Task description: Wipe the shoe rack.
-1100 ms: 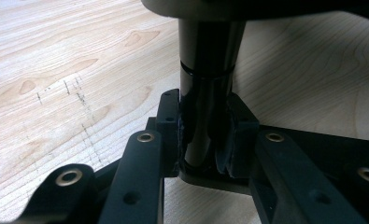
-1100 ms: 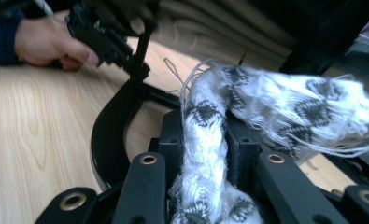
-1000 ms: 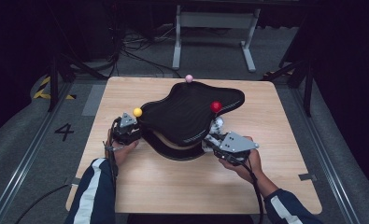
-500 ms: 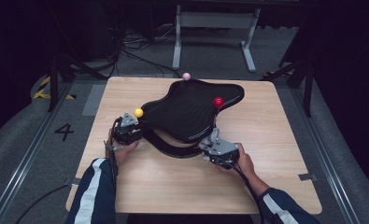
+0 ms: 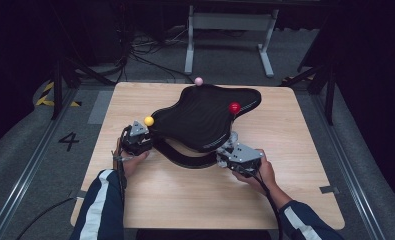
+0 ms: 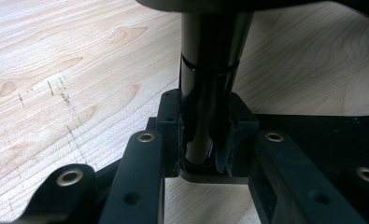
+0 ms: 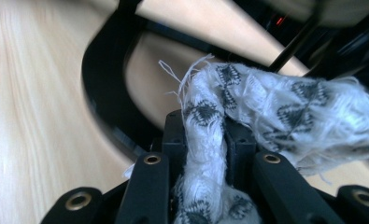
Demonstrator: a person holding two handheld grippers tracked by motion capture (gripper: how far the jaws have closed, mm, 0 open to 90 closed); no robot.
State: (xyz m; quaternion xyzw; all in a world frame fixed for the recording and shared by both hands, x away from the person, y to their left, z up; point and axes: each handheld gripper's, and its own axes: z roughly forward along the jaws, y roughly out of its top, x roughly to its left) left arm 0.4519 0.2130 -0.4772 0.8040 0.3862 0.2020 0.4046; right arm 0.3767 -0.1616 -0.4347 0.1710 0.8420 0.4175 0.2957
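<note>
A black object with a wavy ribbed top (image 5: 205, 117) stands on a curved black base (image 5: 185, 159) on the wooden table (image 5: 295, 150). Yellow (image 5: 149, 121), pink (image 5: 198, 80) and red (image 5: 234, 107) balls sit at its edges. My left gripper (image 5: 143, 133) is at the yellow-ball corner; in the left gripper view it (image 6: 203, 140) is shut on a black upright post (image 6: 209, 70). At the base's near right end, my right gripper (image 5: 228, 148) is shut (image 7: 204, 135) on a white cloth with a black pattern (image 7: 266, 102). Behind the cloth runs the curved base (image 7: 102, 93).
The table's near half is bare wood (image 5: 195, 200). Beyond the far edge stand a grey metal frame (image 5: 230, 35) and cables on the floor. Dark rails (image 5: 60, 85) flank the table on both sides.
My right gripper has dropped a little left and nearer, from below the red ball to the base's near edge. The left gripper has stayed put on the post.
</note>
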